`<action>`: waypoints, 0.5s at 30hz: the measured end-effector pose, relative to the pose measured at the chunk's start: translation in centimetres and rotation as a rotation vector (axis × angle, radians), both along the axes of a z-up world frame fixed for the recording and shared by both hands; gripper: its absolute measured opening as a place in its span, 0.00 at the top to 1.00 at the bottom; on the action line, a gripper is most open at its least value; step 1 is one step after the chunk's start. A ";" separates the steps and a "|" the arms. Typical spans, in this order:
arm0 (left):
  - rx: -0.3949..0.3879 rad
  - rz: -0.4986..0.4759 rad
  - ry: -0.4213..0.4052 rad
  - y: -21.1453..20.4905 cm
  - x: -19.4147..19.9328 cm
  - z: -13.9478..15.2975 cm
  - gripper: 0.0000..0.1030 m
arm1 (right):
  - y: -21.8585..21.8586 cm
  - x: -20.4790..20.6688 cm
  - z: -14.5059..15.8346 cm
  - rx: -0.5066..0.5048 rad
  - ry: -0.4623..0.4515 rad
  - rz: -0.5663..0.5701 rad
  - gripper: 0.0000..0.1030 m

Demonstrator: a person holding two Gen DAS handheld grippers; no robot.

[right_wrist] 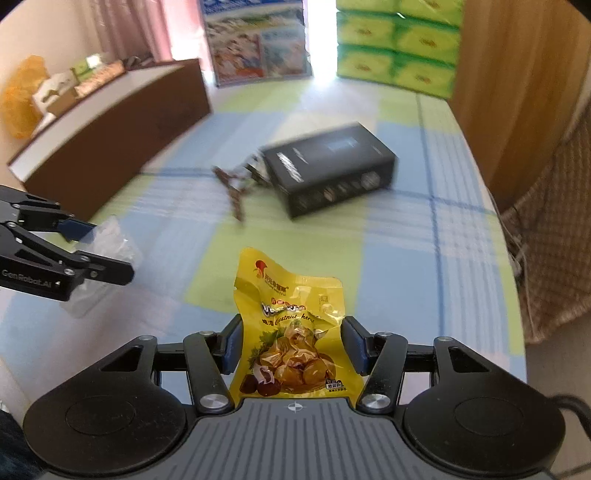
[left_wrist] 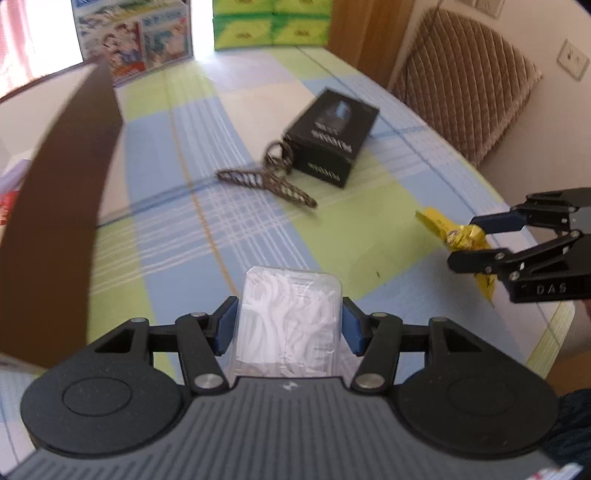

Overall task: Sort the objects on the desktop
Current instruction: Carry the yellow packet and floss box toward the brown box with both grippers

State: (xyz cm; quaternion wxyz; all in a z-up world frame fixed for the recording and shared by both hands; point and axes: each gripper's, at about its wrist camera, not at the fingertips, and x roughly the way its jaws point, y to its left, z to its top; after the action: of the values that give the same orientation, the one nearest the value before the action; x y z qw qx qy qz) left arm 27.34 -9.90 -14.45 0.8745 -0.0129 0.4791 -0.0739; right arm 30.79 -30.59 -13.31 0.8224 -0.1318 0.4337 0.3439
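Observation:
My left gripper (left_wrist: 289, 326) is shut on a clear plastic case of white floss picks (left_wrist: 290, 314), its blue pads pressing both sides. In the right wrist view the same gripper (right_wrist: 99, 247) shows at the left edge with the clear case (right_wrist: 116, 236) held above the tablecloth. My right gripper (right_wrist: 291, 343) is shut on a yellow chestnut snack packet (right_wrist: 291, 314), which stands upright between the pads. From the left wrist view the right gripper (left_wrist: 469, 240) holds that packet (left_wrist: 437, 223) over the table's right side.
A black carton (left_wrist: 332, 140) (right_wrist: 332, 170) lies mid-table with a brown braided cord (left_wrist: 273, 181) (right_wrist: 236, 192) beside it. A brown-walled box (left_wrist: 55, 206) (right_wrist: 110, 140) stands on the left. Green tissue packs (right_wrist: 399, 48) and a printed box (left_wrist: 136, 33) sit at the far end; a padded chair (left_wrist: 465, 85) stands right.

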 end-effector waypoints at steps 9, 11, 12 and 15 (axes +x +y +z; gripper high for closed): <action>-0.004 0.117 -0.080 4.1 -2.8 4.7 0.49 | 5.9 -2.0 3.7 0.059 -0.038 0.128 0.49; -0.006 0.148 -0.100 5.3 -3.5 5.7 0.49 | 7.2 -2.5 4.4 0.078 -0.045 0.160 0.49; -0.007 0.163 -0.110 5.9 -3.8 6.2 0.49 | 7.9 -2.7 4.7 0.085 -0.049 0.176 0.49; -0.011 0.206 -0.142 7.8 -4.8 7.7 0.49 | 10.0 -3.4 5.7 0.109 -0.060 0.225 0.49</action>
State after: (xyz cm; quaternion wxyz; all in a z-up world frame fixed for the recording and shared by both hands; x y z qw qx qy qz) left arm 22.54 -2.13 -6.71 0.9092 -0.0613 0.4117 0.0129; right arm 27.35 -20.62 -7.61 0.7973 -0.1448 0.3718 0.4529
